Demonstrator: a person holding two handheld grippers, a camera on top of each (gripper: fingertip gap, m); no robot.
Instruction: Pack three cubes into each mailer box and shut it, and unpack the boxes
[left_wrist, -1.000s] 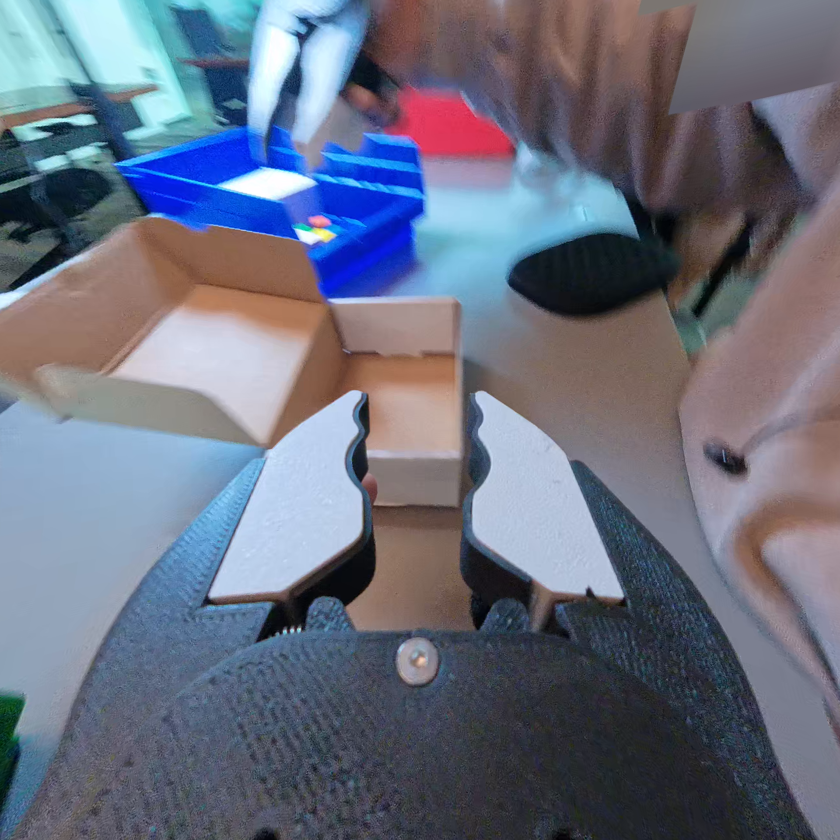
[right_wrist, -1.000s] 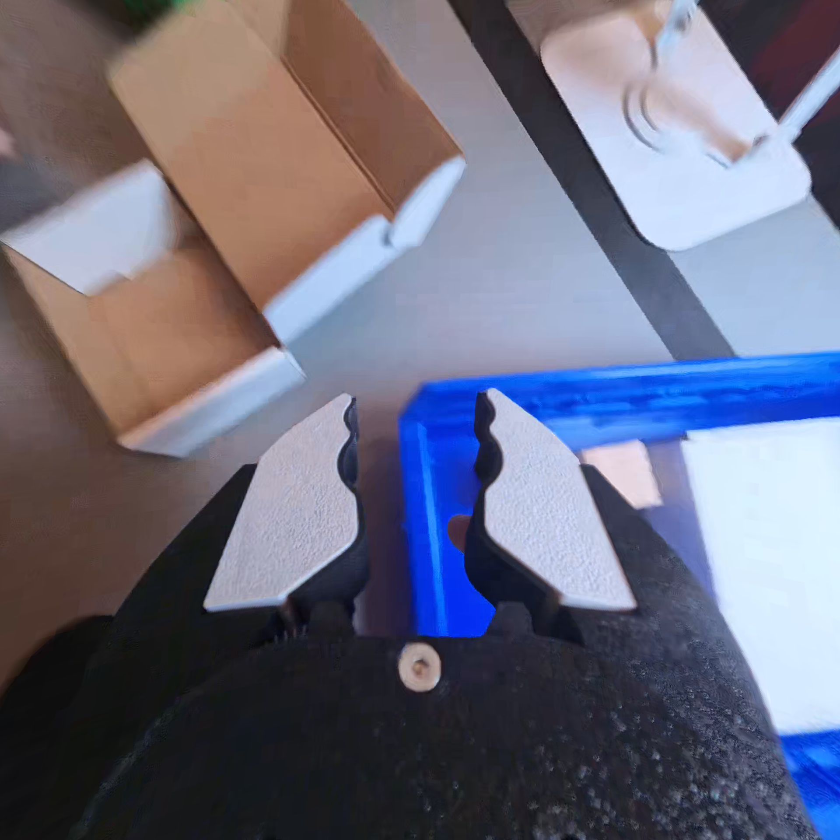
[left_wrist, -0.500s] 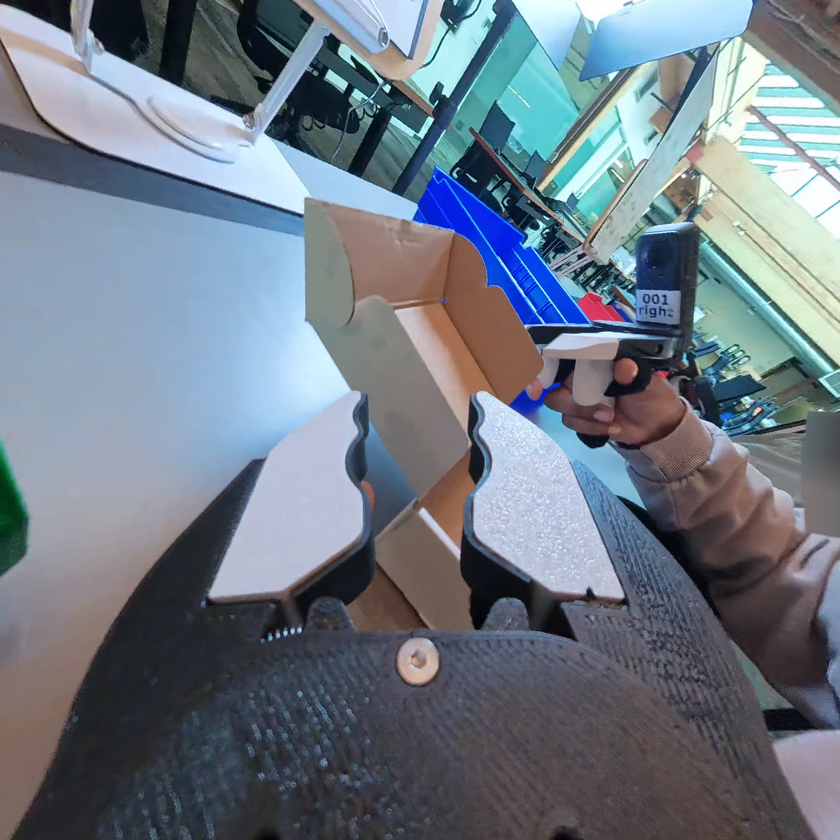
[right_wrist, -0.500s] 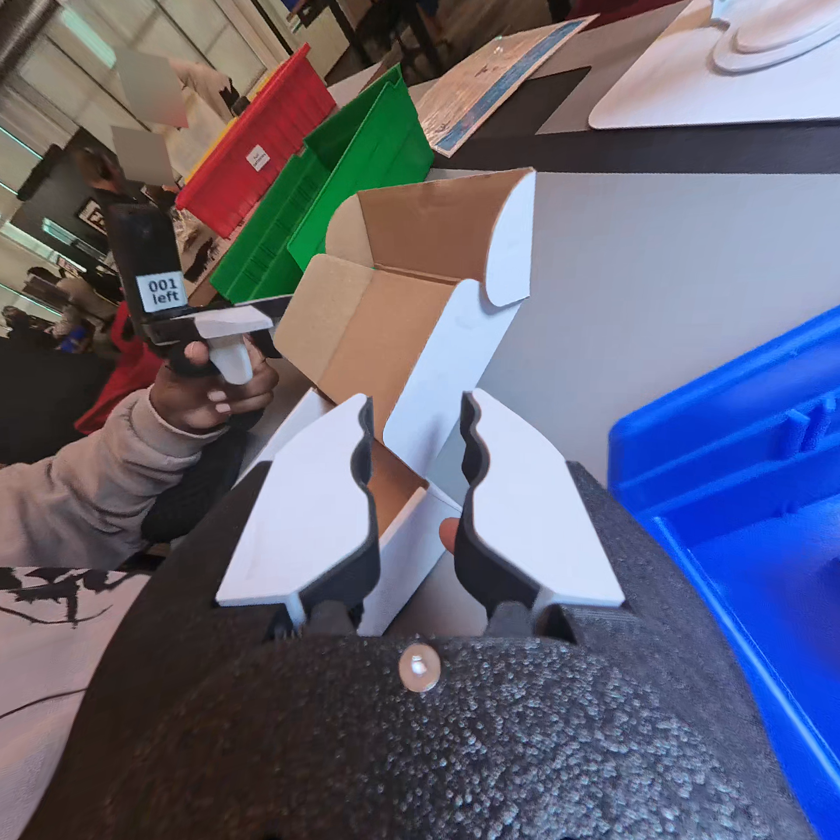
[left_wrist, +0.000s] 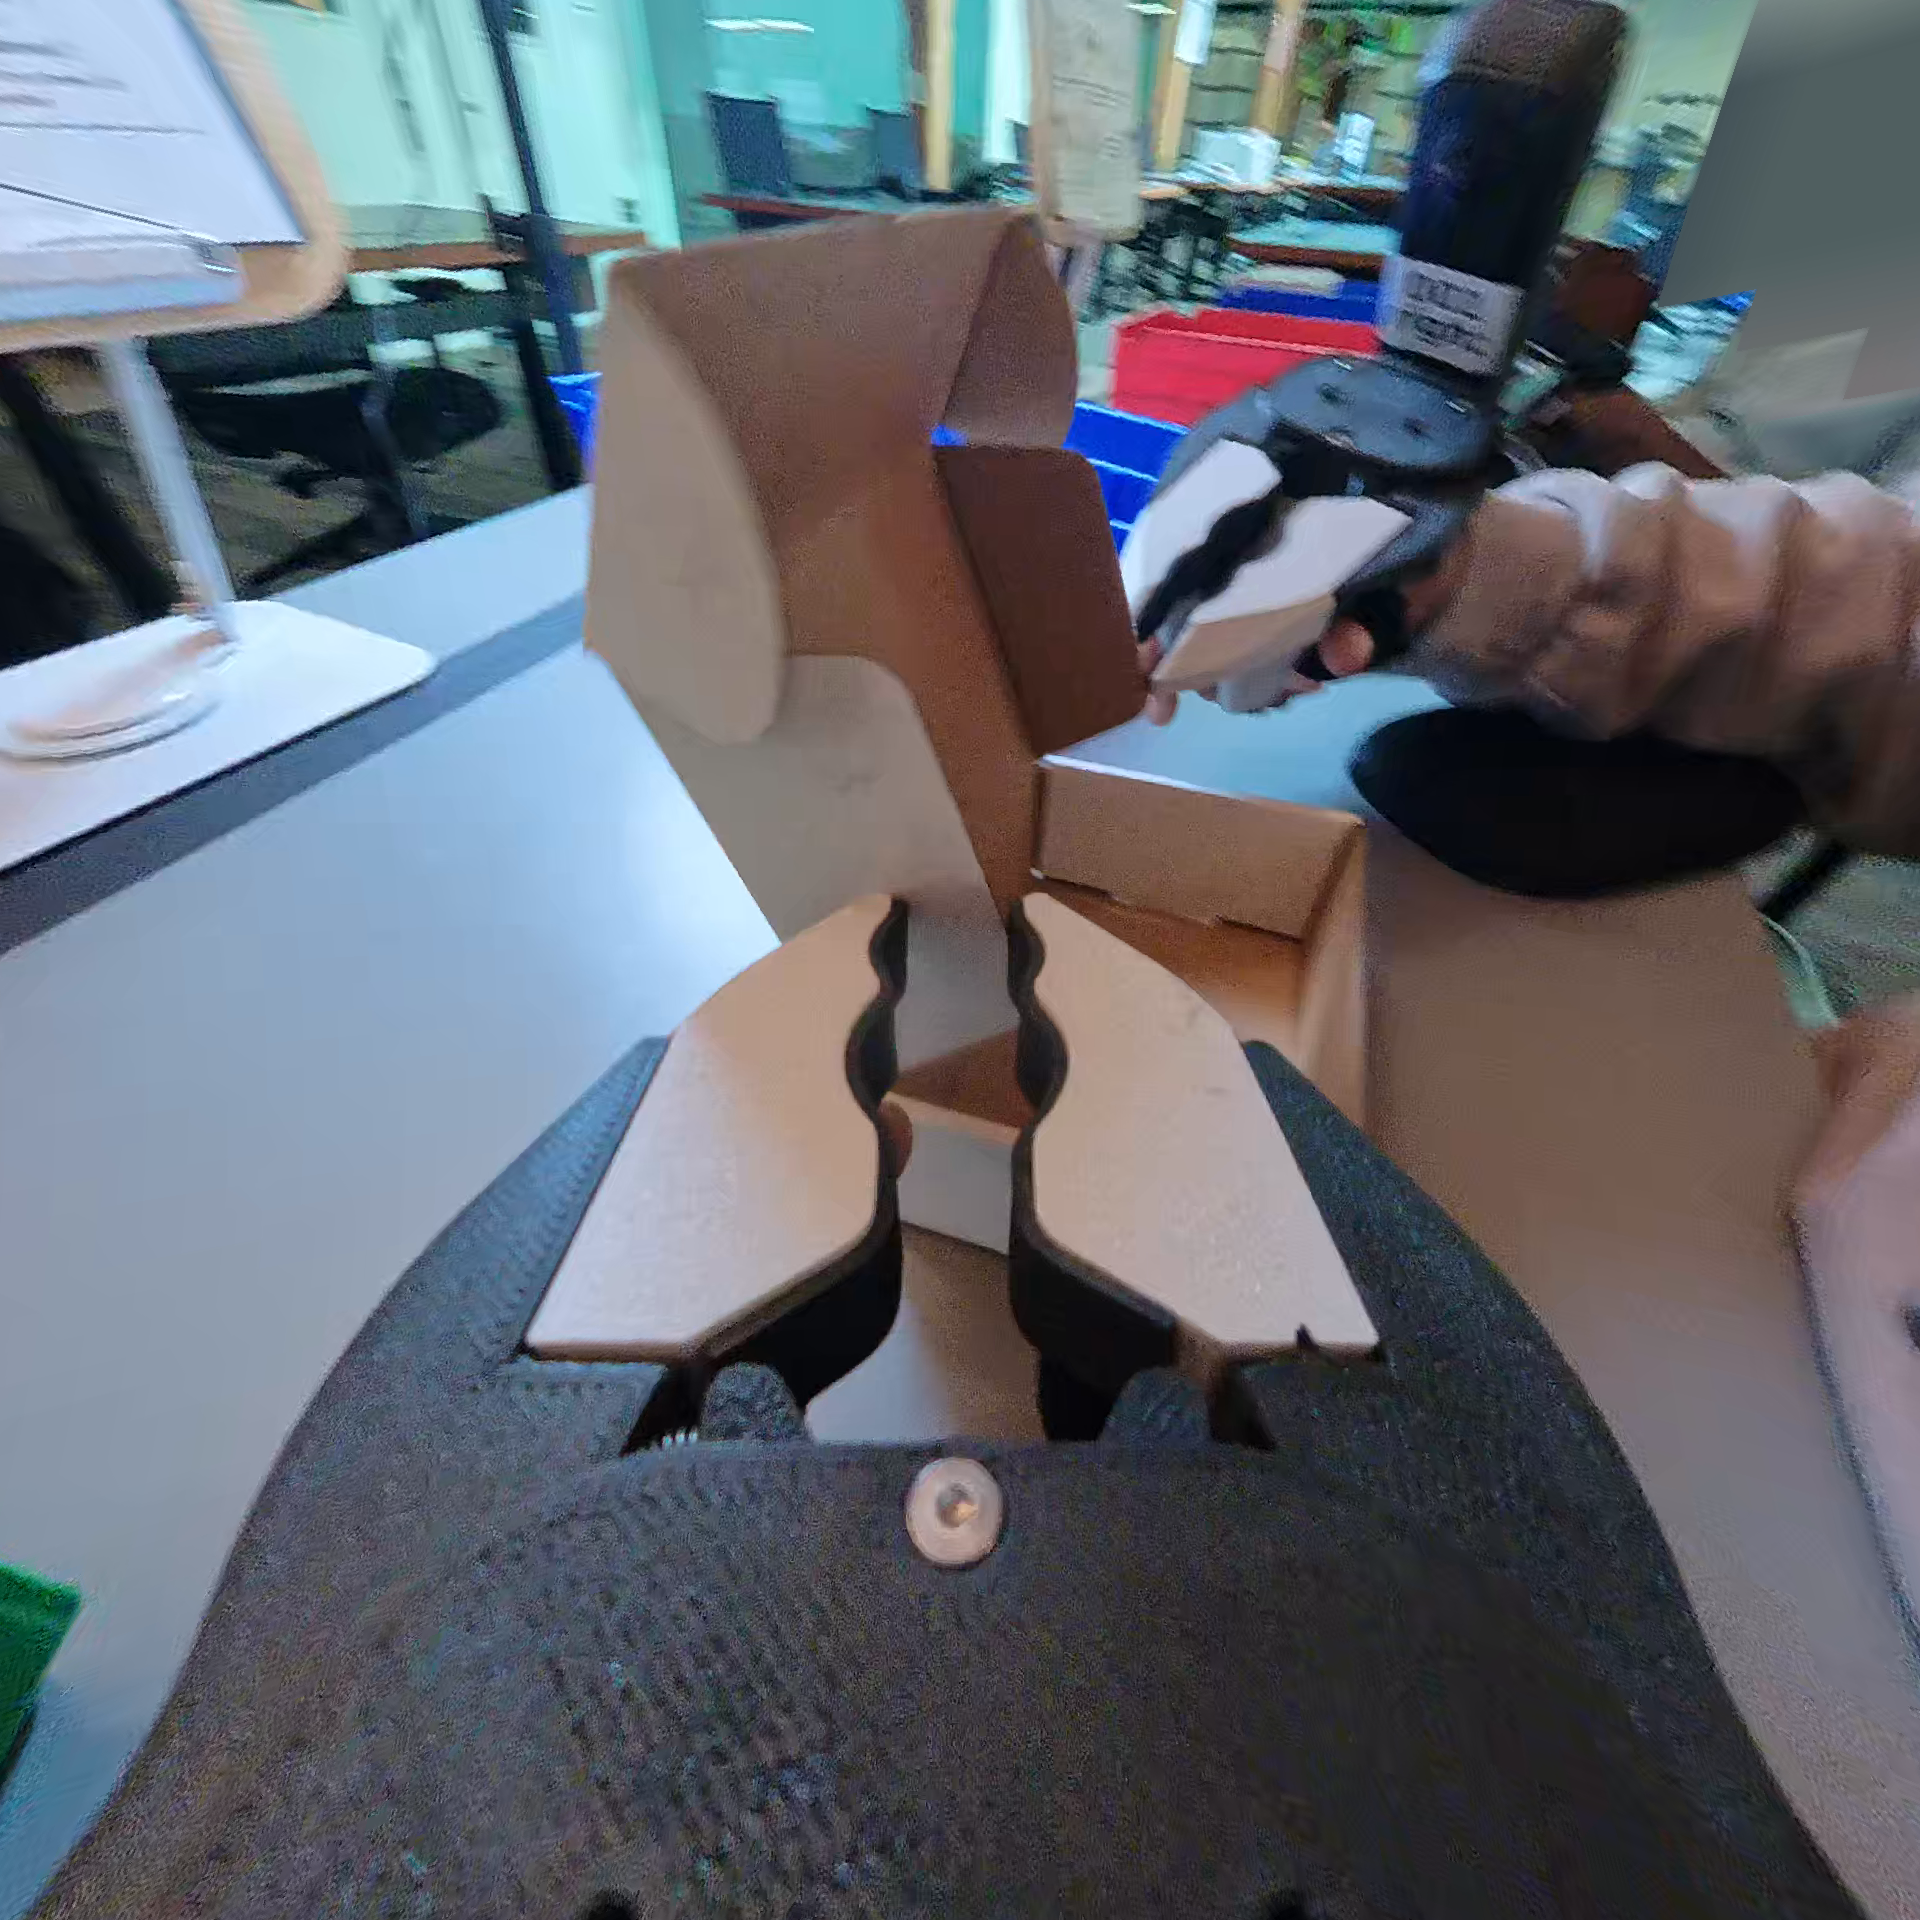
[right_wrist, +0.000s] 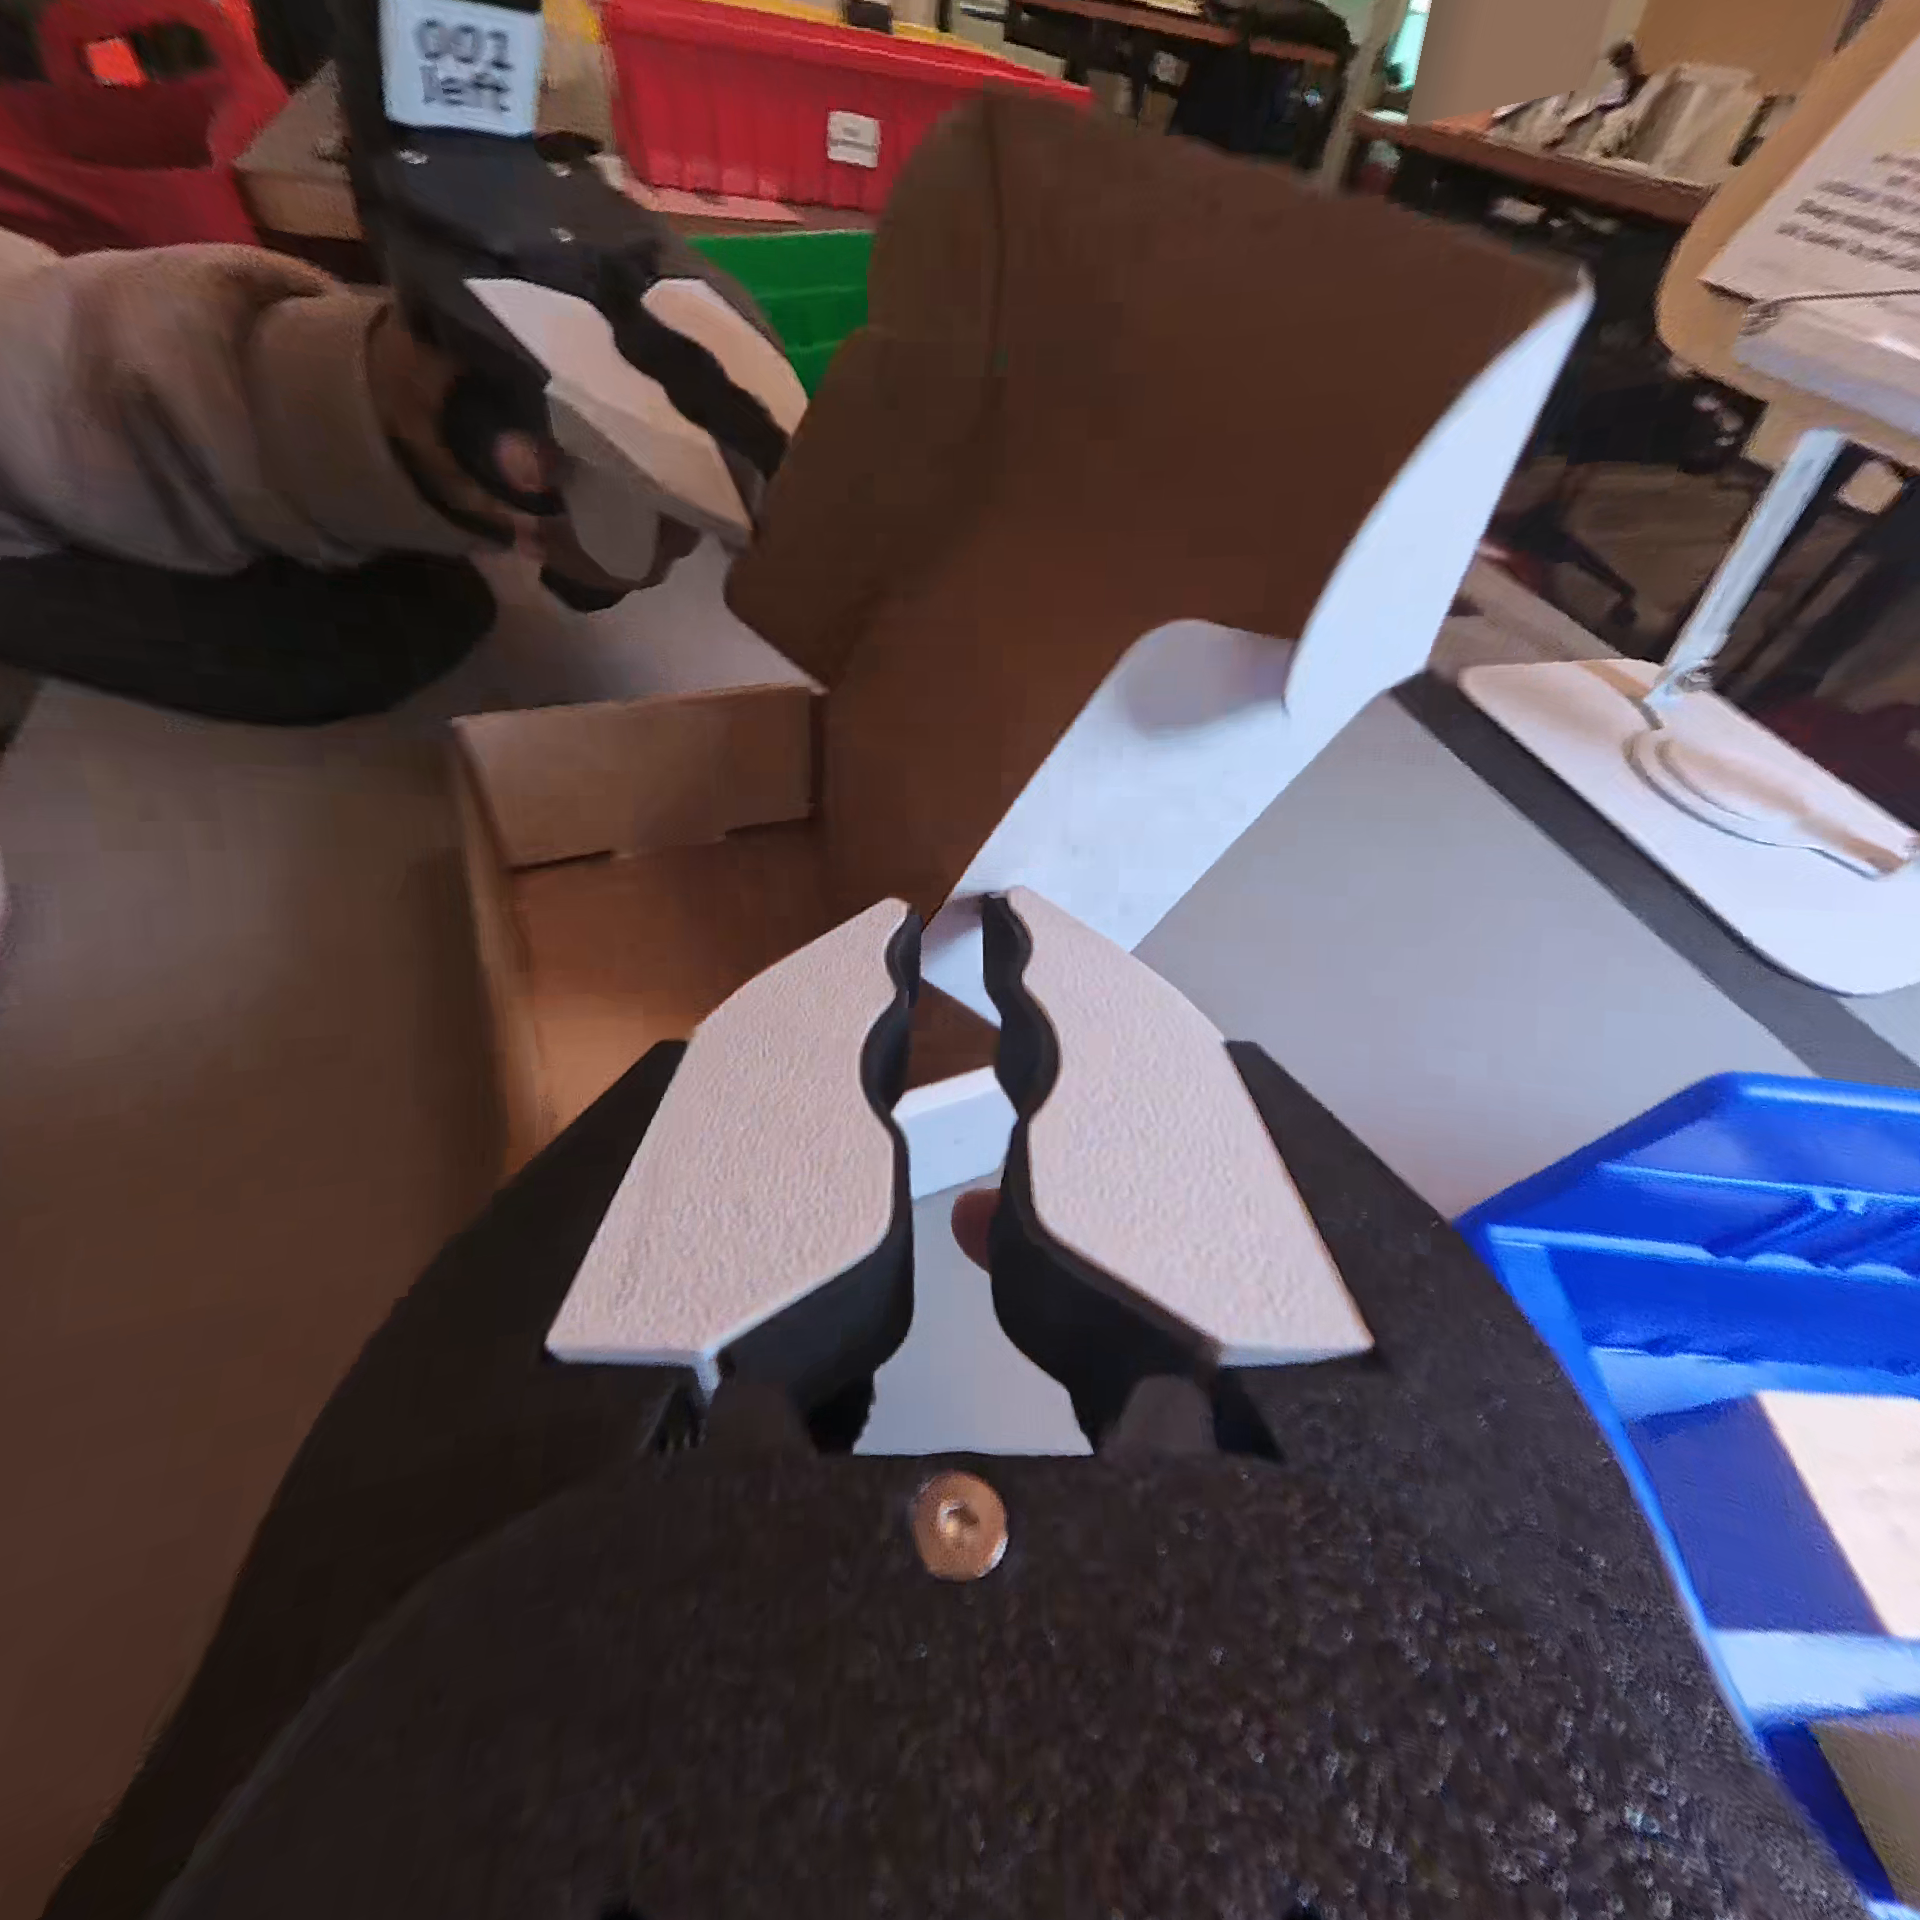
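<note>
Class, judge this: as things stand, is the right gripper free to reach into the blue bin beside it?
Probably not yet: the right gripper looks closed on the mailer box lid, though nothing blocks the blue bin.

Open mailer box (left_wrist: 1195, 873) on table (left_wrist: 312, 987), bin (right_wrist: 1714, 1299) beside, perhaps touching.
</note>
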